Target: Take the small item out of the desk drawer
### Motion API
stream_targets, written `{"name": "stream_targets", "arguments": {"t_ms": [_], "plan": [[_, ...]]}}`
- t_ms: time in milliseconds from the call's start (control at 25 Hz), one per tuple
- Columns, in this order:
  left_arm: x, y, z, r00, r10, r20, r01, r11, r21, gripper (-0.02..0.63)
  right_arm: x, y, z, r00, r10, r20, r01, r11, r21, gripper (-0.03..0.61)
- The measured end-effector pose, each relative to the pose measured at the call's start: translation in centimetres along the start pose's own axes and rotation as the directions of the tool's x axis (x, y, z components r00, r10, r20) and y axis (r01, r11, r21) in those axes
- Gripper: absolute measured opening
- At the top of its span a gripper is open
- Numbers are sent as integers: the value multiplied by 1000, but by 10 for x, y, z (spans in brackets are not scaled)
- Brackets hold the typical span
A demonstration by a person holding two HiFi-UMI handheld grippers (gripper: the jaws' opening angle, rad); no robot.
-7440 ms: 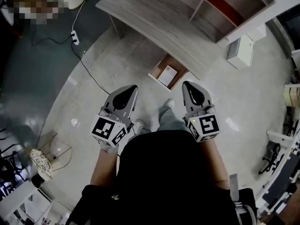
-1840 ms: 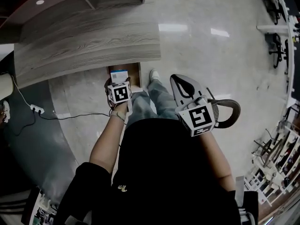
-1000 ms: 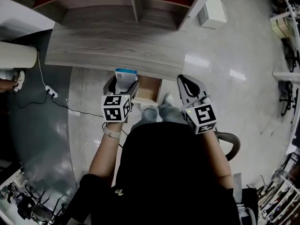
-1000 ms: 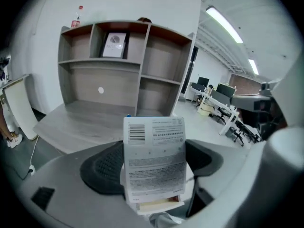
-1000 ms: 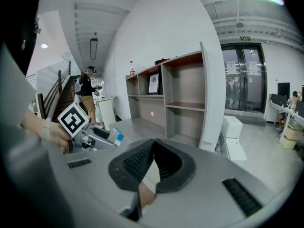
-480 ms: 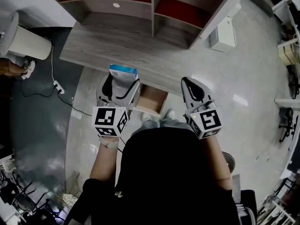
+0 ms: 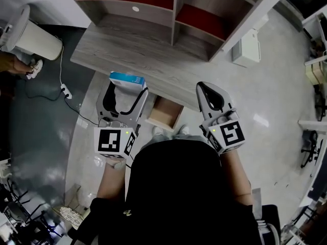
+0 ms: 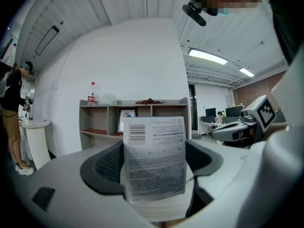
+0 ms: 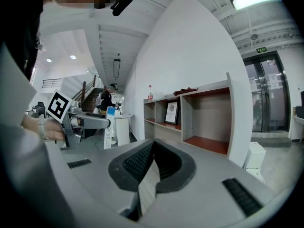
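White small box (image 7: 126,79) with blue top, black barcode print, grey wood-grain desk (image 7: 138,55), red shelf floors (image 7: 202,20), pale wood drawer (image 7: 164,114), black-and-white marker cubes (image 7: 113,142)

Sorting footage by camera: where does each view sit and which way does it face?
Head view: on the person's head, facing steeply down at the grey wooden desk and open drawer; black top shows.
Left gripper view: on the left gripper, along jaws clamping the white printed box, toward the shelf unit.
Right gripper view: on the right gripper, along shut empty jaws, toward that shelf unit.
Shared: each gripper view shows the other gripper.
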State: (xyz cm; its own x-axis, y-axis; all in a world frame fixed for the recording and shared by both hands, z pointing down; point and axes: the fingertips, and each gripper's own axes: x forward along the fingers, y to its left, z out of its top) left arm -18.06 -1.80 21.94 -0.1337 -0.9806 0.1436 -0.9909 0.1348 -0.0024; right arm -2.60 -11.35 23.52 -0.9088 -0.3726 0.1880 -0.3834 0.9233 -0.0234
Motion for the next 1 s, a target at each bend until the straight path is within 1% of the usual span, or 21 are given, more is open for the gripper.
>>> {"name": "stream_targets", "arguments": {"t_ms": [120,320,480,800,1000], "plan": [[-1,1,1,1000,12,8,-12,1000,14,413,3,1,4,1000,22,12,-22,1000,-3,-3],[1,11,-1,999,34,6,-34,999,-2,412,14,0,8,999,30,15,-30,1000,-9,-3],[3,14,-4,999,40,-4,-40,999,-9,411,19,5,8,998,61,20,-61,998,-27,-3],[6,14,-7,999,40,-13,-40,999,-20,413,21,2,2,998,66,7,-66,998,-17,-5],[8,14,-6,999,39,-9,-40,999,-13,411,21,0,0,998,60,8,-60,998,-19,-5]]}}
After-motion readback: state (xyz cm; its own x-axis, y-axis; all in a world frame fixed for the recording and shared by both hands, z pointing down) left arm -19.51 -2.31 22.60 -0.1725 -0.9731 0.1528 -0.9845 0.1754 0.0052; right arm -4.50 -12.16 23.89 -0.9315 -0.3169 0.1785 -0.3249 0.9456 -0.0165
